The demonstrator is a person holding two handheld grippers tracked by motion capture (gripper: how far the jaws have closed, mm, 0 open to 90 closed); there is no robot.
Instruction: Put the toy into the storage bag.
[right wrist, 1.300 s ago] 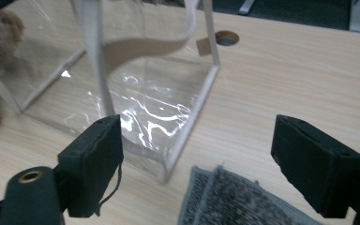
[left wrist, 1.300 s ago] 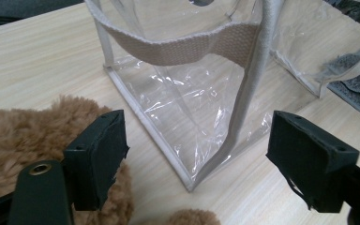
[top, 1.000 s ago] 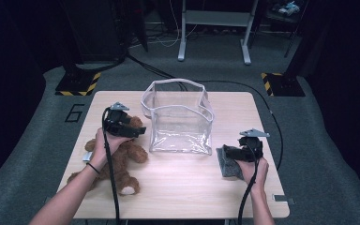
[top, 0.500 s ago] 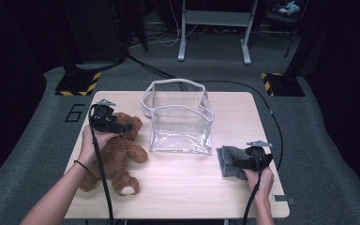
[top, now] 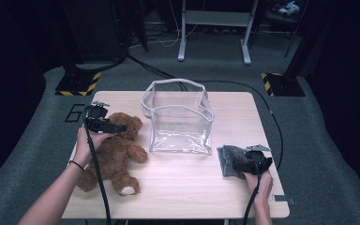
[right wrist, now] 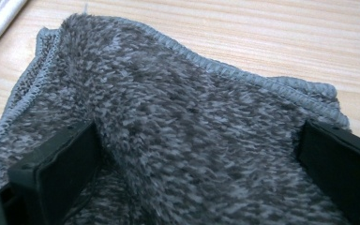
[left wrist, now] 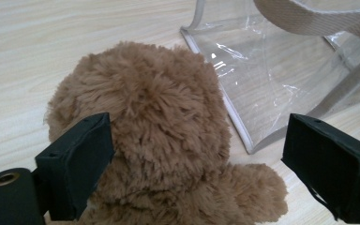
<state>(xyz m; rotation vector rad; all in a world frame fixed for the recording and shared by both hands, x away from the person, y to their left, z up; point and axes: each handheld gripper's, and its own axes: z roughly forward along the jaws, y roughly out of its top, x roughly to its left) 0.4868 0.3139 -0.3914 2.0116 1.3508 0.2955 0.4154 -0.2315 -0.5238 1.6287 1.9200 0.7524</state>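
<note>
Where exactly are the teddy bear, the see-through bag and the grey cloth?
teddy bear [top: 117,152]: high view, on its belly.
see-through bag [top: 180,124]: high view, on its clear front wall.
grey cloth [right wrist: 192,126]: right gripper view, on the fuzzy middle of it.

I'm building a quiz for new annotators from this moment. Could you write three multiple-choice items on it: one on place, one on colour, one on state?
1. Where does the clear plastic bag with beige handles stand?
A. between the brown plush teddy bear and the grey fuzzy cloth
B. on the floor
C. on top of the bear

2. What colour is the cloth?
A. red
B. grey
C. yellow

3. How are the left gripper's fingers?
A. shut on the bag's handle
B. spread wide beside the bear's head
C. shut on the cloth

Answers: 1 A, the high view shows the bag mid-table between them. 2 B, the right gripper view shows grey pile. 3 B, the left gripper view shows both fingers apart around the head.
</note>
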